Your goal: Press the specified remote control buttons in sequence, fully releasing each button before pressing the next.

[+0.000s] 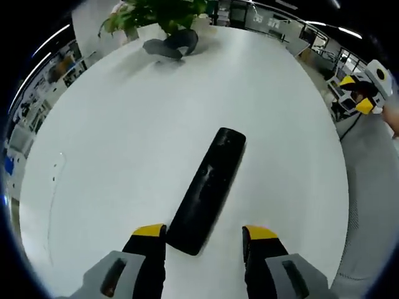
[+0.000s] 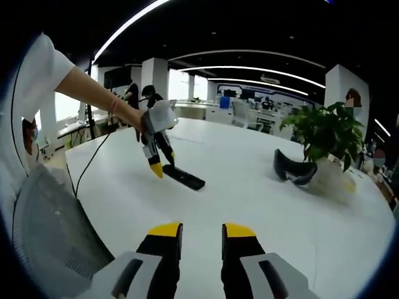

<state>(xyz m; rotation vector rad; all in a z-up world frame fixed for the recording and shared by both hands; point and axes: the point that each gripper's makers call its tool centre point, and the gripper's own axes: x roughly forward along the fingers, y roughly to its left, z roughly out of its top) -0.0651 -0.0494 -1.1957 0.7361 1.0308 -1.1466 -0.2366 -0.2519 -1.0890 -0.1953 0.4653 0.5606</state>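
A long black remote control [image 1: 209, 190] lies on the white table [image 1: 124, 137]. Its near end rests between the jaws of my left gripper [image 1: 204, 233], which stands wide open and low over it. In the right gripper view a person's hand holds that left gripper [image 2: 161, 163] tilted down at the near end of the remote [image 2: 185, 177]. My right gripper [image 2: 202, 232] hovers off to the side above the table, its jaws a small gap apart with nothing between them. It also appears at the far right as the right gripper [image 1: 356, 93].
A potted green plant [image 2: 327, 134] stands at the table's far side with a dark headset-like object [image 2: 293, 169] beside it; both also appear as plant [image 1: 156, 12] and dark object [image 1: 171, 45]. A grey mesh chair [image 2: 50, 230] sits by the table edge. A cable [image 2: 93, 159] crosses the table's left side.
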